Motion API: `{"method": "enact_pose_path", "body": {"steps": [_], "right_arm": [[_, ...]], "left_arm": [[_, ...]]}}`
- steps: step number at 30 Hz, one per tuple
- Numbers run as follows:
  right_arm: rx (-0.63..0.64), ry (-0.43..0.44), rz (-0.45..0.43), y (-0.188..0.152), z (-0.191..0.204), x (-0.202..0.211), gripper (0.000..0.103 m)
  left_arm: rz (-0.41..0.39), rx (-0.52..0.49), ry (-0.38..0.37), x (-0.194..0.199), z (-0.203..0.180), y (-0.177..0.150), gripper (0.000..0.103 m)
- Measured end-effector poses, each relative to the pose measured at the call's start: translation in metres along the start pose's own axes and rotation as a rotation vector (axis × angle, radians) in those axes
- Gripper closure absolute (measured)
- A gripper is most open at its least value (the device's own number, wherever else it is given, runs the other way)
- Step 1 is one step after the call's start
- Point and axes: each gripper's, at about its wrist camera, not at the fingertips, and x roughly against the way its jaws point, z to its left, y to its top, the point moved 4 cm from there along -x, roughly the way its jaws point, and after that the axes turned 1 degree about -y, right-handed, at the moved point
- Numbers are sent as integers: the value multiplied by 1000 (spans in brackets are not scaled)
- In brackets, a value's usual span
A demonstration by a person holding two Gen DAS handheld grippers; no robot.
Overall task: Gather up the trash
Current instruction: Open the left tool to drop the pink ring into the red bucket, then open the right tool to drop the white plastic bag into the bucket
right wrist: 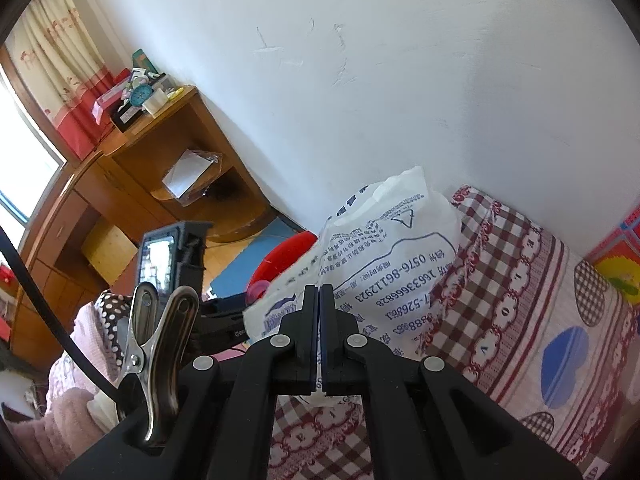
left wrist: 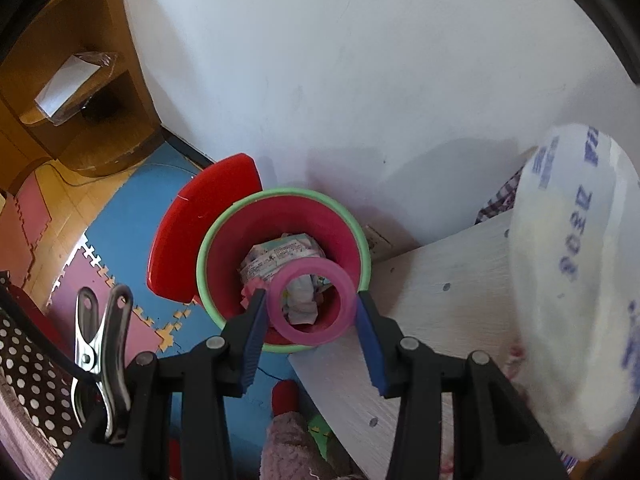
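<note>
Pink ring [left wrist: 311,301], looks like an empty tape roll, is clamped between the blue pads [left wrist: 253,340] of the left gripper [left wrist: 310,312], one pad on each outer side, ring hole facing the camera. It sits directly above the open mouth of the red bin [left wrist: 256,236] with the green rim; whether it touches the rim I can't tell. Bin already contains crumpled paper and wrappers [left wrist: 280,260], visible through and around the ring. Red swing lid [left wrist: 200,224] stands tilted just beside the bin on its left. Bin is on a blue foam floor mat [left wrist: 132,216], against the white wall [left wrist: 360,60], next to a white board edge [left wrist: 440,292]. Right gripper [right wrist: 319,300] has its jaws fully closed, pinching a fold of the white printed plastic bag [right wrist: 384,264], which lies on a red-checked bedspread [right wrist: 520,300]. Same bag shows blurred at the right edge of the left view. Wooden desk [right wrist: 132,184] stands in the far corner beside the curtain [right wrist: 60,64].
</note>
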Motion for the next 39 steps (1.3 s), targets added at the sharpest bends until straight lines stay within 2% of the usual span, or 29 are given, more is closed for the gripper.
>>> {"method": "enact_pose_path", "body": {"steps": [4,9,12,25,30,39], "right_arm": [[4,-11,10,6,4,-11,101],[6,-20,31,11,9,-24,101],[12,-25,42,14,13,-32,101],[50,-8,84,23,35,-71,101],[66,1,113,22,42,-92,101],[89,0,160,19,54,-127,101]], "left_arm": [[34,-12,-19,-17,3,5,57],[52,-5,-19,-32,9,9,49],[59,10,-20,-34,16,9,49],[63,94,13,-18,55,-3,49],[59,117,49,-11,72,-10,49],[54,150,54,-1,85,-17,49]]}}
